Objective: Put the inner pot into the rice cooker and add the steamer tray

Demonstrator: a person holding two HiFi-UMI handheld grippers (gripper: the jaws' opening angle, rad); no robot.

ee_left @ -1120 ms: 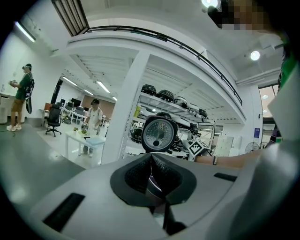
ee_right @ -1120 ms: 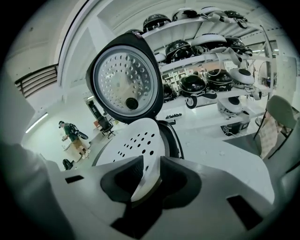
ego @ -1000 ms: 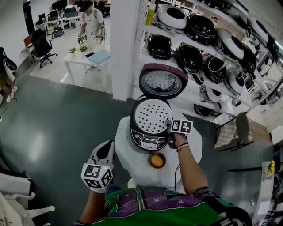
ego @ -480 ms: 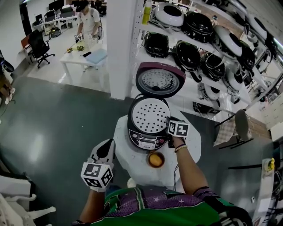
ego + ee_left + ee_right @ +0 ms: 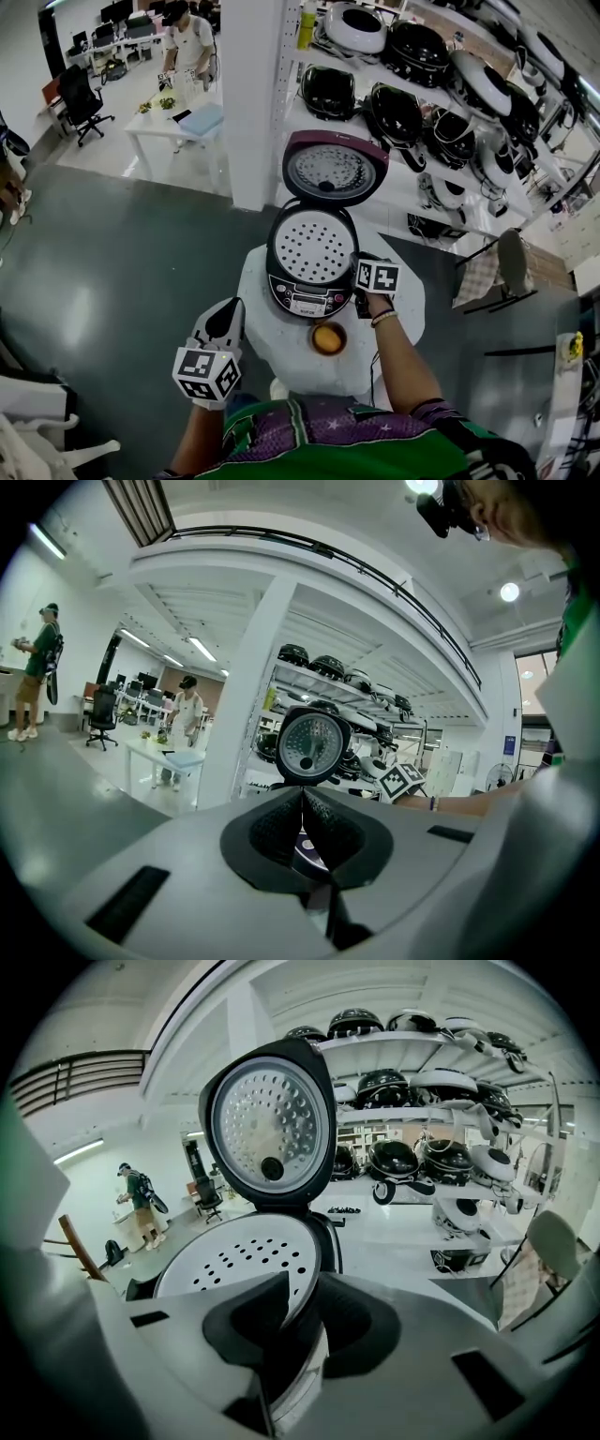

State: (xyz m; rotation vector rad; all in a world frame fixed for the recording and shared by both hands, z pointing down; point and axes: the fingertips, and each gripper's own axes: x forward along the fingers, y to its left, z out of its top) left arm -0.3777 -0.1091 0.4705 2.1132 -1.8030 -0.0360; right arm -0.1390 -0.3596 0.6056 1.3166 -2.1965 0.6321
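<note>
Head view — the white perforated steamer tray (image 5: 312,246) sits flat in the mouth of the dark round rice cooker (image 5: 302,298) on the round white table (image 5: 408,305), with the maroon lid (image 5: 335,169) standing open behind. The right gripper (image 5: 302,1283) is at the tray's near-right edge, jaws clamped on the rim and just eased a touch wider. The left gripper (image 5: 302,794) hangs off to the left, clear of the table — its 2 jaws pressed together, nothing between them.

The rice cooker (image 5: 298,302) has a glossy dark plastic shell. Its lid (image 5: 335,172) is lined with shiny, dimpled metal. The perforated steamer tray (image 5: 312,246) looks like matt white plastic. The grey floor (image 5: 112,272) is smooth.
</note>
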